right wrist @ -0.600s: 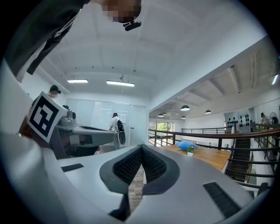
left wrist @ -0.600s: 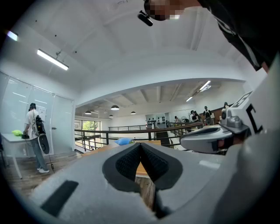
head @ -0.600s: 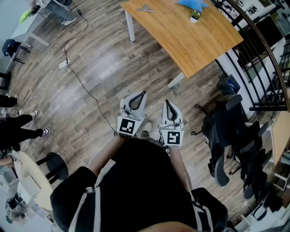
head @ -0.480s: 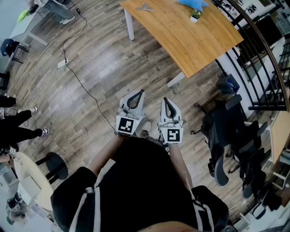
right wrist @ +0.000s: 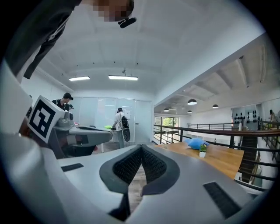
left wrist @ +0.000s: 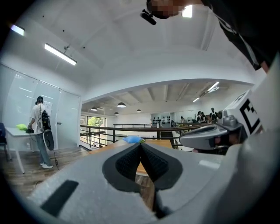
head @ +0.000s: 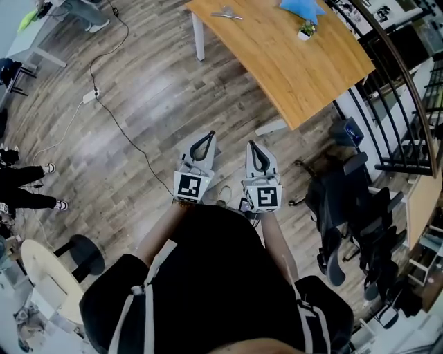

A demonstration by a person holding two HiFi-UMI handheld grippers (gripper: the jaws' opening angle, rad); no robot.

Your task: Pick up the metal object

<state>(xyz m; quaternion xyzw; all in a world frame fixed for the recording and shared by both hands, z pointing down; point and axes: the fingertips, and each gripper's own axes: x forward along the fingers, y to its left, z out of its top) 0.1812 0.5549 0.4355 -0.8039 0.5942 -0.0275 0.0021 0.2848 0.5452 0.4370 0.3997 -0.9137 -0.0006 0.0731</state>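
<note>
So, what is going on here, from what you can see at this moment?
A person stands on a wood floor with a hand-held gripper in each hand, held out in front, side by side. The left hand-held gripper and the right hand-held gripper both have their jaws together with nothing between them. The metal object lies untouched on the wooden table ahead, apart from both, near a blue item and a small potted plant.
</note>
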